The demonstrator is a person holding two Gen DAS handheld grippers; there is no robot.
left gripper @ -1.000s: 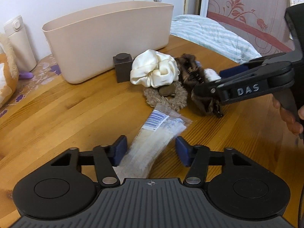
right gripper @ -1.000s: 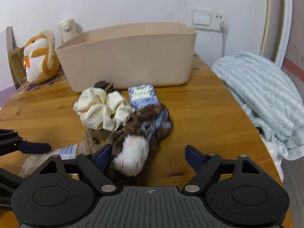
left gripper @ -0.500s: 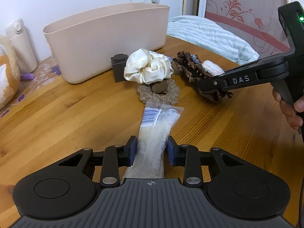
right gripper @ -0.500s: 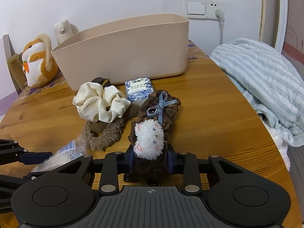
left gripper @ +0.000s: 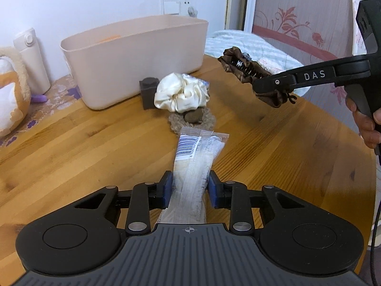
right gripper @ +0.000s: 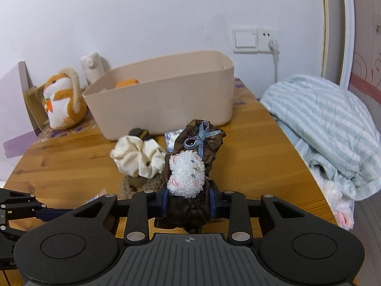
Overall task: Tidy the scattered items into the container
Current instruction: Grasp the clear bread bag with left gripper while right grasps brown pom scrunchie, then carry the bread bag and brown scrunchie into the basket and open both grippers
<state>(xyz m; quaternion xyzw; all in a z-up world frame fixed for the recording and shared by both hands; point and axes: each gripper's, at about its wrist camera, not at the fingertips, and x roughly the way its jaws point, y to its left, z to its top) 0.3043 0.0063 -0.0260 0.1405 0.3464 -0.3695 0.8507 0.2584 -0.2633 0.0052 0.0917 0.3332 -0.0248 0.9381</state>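
A beige tub (left gripper: 133,57) (right gripper: 166,100) stands at the back of the wooden table with something orange (right gripper: 127,83) inside. My left gripper (left gripper: 189,190) is shut on a clear plastic packet (left gripper: 193,164) with a barcode, lifted slightly off the table. My right gripper (right gripper: 188,201) is shut on a brown hair clip (right gripper: 197,147) with a white fluffy charm, held in the air; it shows at the right of the left wrist view (left gripper: 252,76). A cream scrunchie (left gripper: 181,91) (right gripper: 138,159), a beige knitted scrunchie (left gripper: 193,119) and a dark block (left gripper: 148,91) lie before the tub.
A plush rabbit (right gripper: 63,102) and a white bottle (left gripper: 32,59) stand left of the tub. A small blue patterned pack (right gripper: 171,140) lies behind the scrunchie. A striped blanket (right gripper: 328,128) lies past the table's right edge. A wall socket (right gripper: 269,40) is behind the tub.
Both grippers closed, the left on the packet and the right on the hair clip. Both then rose, with the clip lifted clear of the table toward the tub.
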